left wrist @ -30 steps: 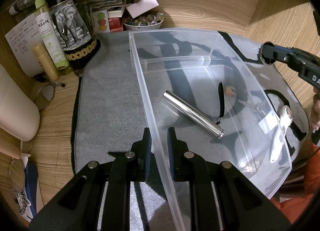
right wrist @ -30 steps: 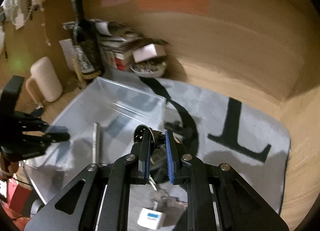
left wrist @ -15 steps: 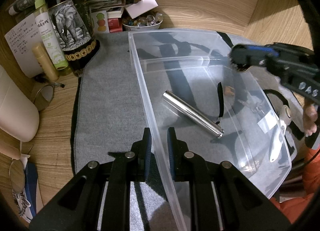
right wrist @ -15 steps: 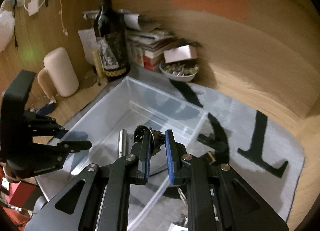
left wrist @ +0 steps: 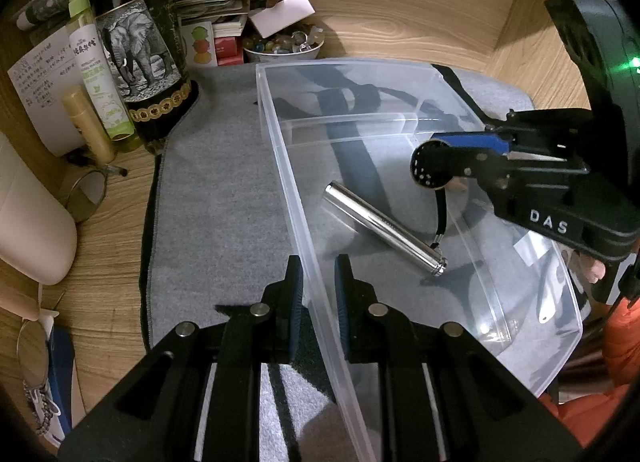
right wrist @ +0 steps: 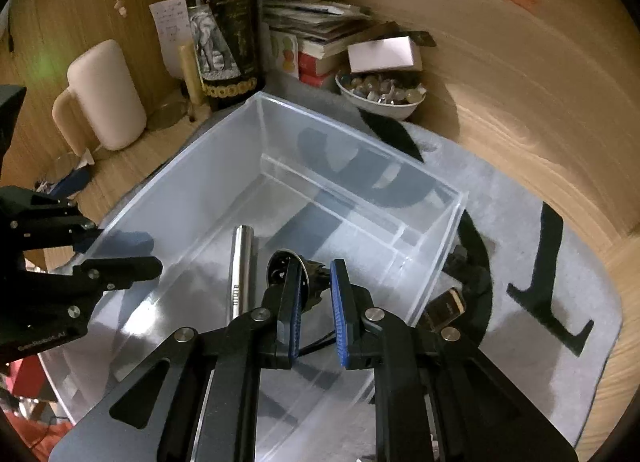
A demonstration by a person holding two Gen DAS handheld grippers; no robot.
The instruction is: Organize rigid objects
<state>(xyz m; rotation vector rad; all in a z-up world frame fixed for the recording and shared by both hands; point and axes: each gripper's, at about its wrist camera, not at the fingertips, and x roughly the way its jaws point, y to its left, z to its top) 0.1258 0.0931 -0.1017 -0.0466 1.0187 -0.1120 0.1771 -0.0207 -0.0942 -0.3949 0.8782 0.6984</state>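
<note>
A clear plastic bin [left wrist: 280, 150] [right wrist: 280, 114] stands on the grey mat. A silver metal tube [left wrist: 380, 228] [right wrist: 240, 266] with a black strap lies inside it. My left gripper [left wrist: 318, 282] is shut on the bin's near side wall. My right gripper [right wrist: 314, 290] is shut on a small round black object [right wrist: 286, 268] [left wrist: 430, 168] and holds it above the inside of the bin, beside the tube. The left gripper [right wrist: 120, 252] also shows in the right wrist view, at the bin's left wall.
A dark wine bottle [left wrist: 136, 46] [right wrist: 224, 34], a green spray bottle [left wrist: 96, 62], a bowl of beads [left wrist: 282, 46] [right wrist: 380, 96] and stacked papers stand behind the bin. A cream jug [right wrist: 104, 94] stands left. A small metal object [right wrist: 448, 308] lies right of the bin.
My right gripper has carried the round black object left, from over the mat to above the inside of the bin. My left gripper has kept its hold on the bin wall.
</note>
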